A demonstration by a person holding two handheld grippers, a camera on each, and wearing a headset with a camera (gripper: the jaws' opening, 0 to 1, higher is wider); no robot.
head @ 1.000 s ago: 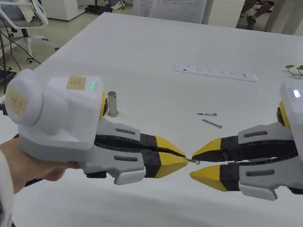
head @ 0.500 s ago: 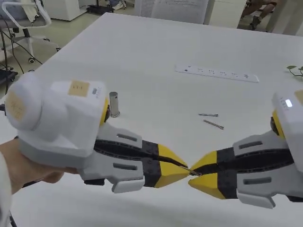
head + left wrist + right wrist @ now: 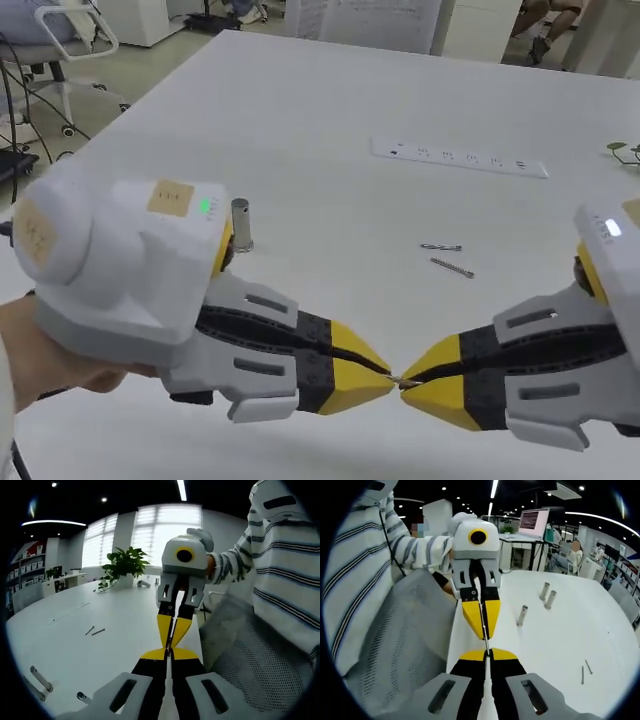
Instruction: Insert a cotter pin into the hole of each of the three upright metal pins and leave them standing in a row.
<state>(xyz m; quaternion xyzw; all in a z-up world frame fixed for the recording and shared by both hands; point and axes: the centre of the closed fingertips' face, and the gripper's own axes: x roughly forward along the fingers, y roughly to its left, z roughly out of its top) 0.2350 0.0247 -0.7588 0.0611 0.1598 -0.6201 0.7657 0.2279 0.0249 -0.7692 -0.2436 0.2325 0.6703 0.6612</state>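
Both jaw pairs are closed tip against tip: my left gripper (image 3: 388,375) and right gripper (image 3: 413,384) each pinch one end of a thin cotter pin (image 3: 403,381), in the air nearer to me than the upright metal pin (image 3: 240,223). Two spare cotter pins (image 3: 439,247) lie well right of it. I judge only one side should release, slowly, so that the pin does not twist.
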